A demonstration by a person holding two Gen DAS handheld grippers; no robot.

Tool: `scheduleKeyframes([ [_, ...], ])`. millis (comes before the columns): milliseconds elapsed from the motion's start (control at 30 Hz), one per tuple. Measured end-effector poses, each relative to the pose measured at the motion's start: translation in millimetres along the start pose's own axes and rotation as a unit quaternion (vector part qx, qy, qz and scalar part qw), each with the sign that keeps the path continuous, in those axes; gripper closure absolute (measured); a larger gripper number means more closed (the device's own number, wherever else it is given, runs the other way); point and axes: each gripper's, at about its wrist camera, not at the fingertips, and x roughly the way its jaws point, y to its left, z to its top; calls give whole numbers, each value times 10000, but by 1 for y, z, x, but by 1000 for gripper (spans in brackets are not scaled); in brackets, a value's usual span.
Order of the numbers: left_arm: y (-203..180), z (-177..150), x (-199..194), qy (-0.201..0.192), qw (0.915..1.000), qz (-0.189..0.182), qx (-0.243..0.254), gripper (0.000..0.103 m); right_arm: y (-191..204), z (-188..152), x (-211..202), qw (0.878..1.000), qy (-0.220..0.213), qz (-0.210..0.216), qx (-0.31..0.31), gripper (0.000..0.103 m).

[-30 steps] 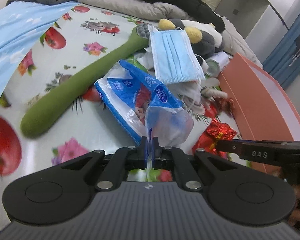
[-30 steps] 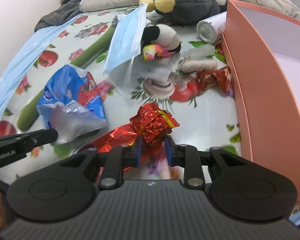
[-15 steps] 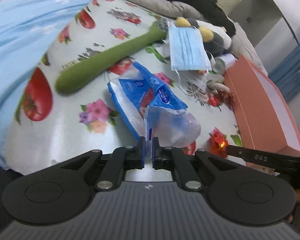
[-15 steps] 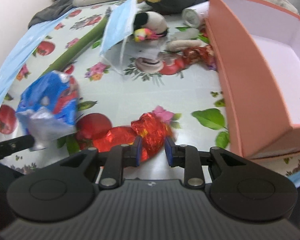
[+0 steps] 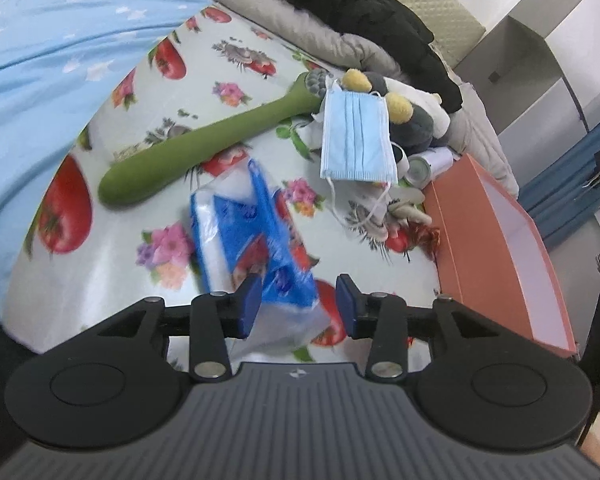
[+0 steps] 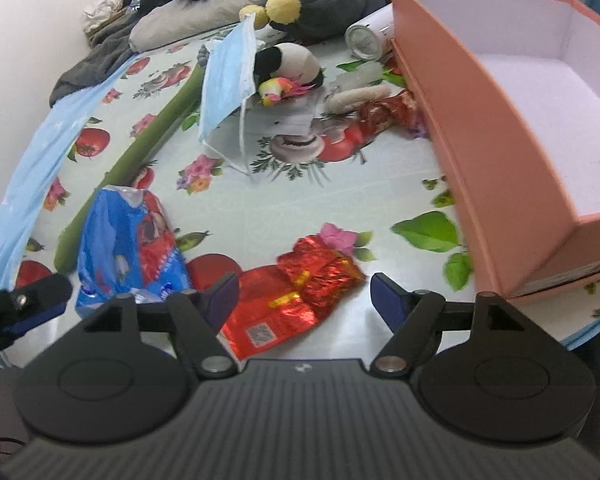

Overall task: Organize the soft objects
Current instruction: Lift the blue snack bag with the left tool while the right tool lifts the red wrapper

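The left hand-held gripper point(image 5: 297, 304) is opening its jaws; the crinkled blue and white plastic bag point(image 5: 260, 240) lies blurred between them, and neither blue pad visibly presses on it. The right hand-held gripper point(image 6: 305, 296) is also opening, its jaws wide apart, with the crumpled red foil wrapper point(image 6: 296, 296) lying loose between them on the fruit-and-flower printed bed cover point(image 6: 380, 184) near the bed's front edge. The bag rests just beside the wrapper, toward the bed's left edge, touching the long green plush stick point(image 5: 204, 148). A pale blue pleated face mask point(image 5: 358, 138) is draped over a grey and white plush toy point(image 5: 414, 124) toward the bed's far edge. An open salmon-pink cardboard box point(image 6: 496, 152) sits along the bed's right edge.
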Motion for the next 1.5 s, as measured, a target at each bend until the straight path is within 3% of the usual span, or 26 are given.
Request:
scheduleKeyframes([
  [100,-5,7,11,-45,9999,28,-105,56,3,0,9,9999,-77,-18,145,29],
  [333,-17,13,38,-127,9980,625,-43,56,3,-2,41,9988,10,-444,203,30],
  [400,-20,11,42,-105,9972,739,67,56,4,-4,41,9988,-63,-469,105,37],
  [467,-22,10,46,-102,9960,867,163,56,6,-5,40,9989,-106,-454,-22,52],
  [567,-21,9,53,-69,9947,1004,200,56,7,-4,37,9988,-151,-452,-134,56],
  [700,-21,8,59,-34,9943,1027,291,59,8,-5,33,9988,-194,-367,-241,64],
  [800,-23,8,64,14,9944,966,429,74,10,-4,29,9987,-247,-328,-313,70],
  [833,-25,8,66,47,9939,982,491,82,10,-4,29,9987,-259,-304,-330,79],
  [933,-29,7,65,38,9933,955,651,92,9,0,26,9987,-286,-257,-331,79],
  [1500,-74,20,5,-312,9898,347,1349,95,-7,20,-26,9968,-765,-11,-237,79],
])
